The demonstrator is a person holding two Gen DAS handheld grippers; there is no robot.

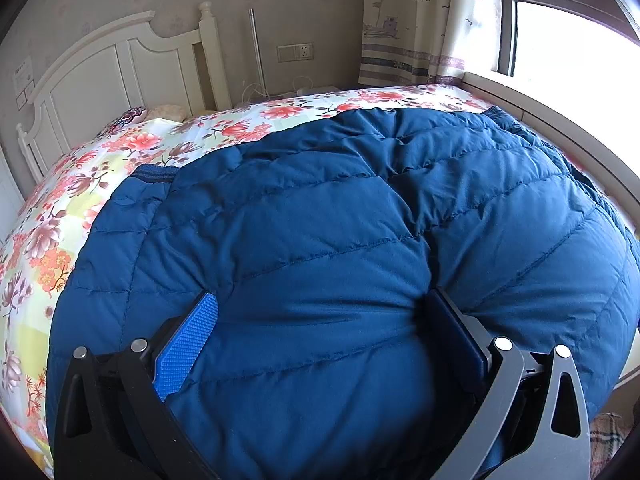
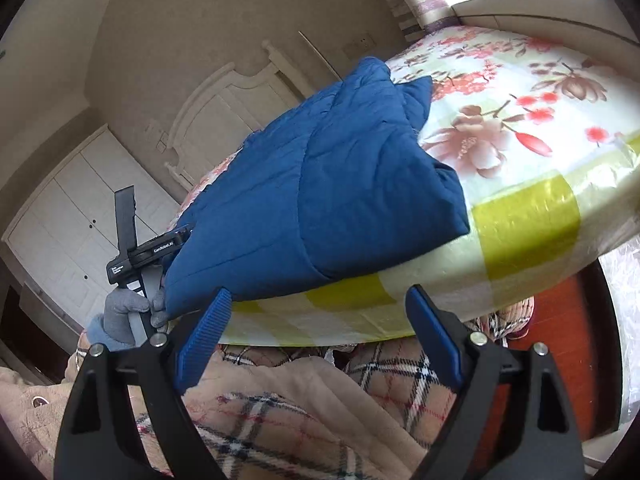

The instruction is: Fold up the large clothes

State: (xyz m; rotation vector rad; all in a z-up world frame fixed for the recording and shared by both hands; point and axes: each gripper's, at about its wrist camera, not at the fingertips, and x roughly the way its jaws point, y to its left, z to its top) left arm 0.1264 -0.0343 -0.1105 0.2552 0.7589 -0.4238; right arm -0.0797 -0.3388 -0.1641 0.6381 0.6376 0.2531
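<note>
A large blue quilted jacket (image 1: 320,220) lies spread on the floral bed (image 1: 80,184). My left gripper (image 1: 320,304) is pressed into its near edge, jaws wide apart, with a thick bulge of the jacket between the pads (image 1: 188,344). In the right wrist view the jacket (image 2: 320,184) hangs partly over the bed's near edge, and the left gripper's body (image 2: 148,256) shows at its left corner, held by a gloved hand. My right gripper (image 2: 320,304) is open and empty, below the edge of the bed (image 2: 520,220), off the jacket.
A white headboard (image 1: 100,72) and a wall stand at the far end of the bed. A curtain (image 1: 420,20) and a window sill (image 1: 560,120) run along the right. The person's plaid clothing (image 2: 320,400) fills the space below the right gripper. White cupboard doors (image 2: 60,220) stand behind.
</note>
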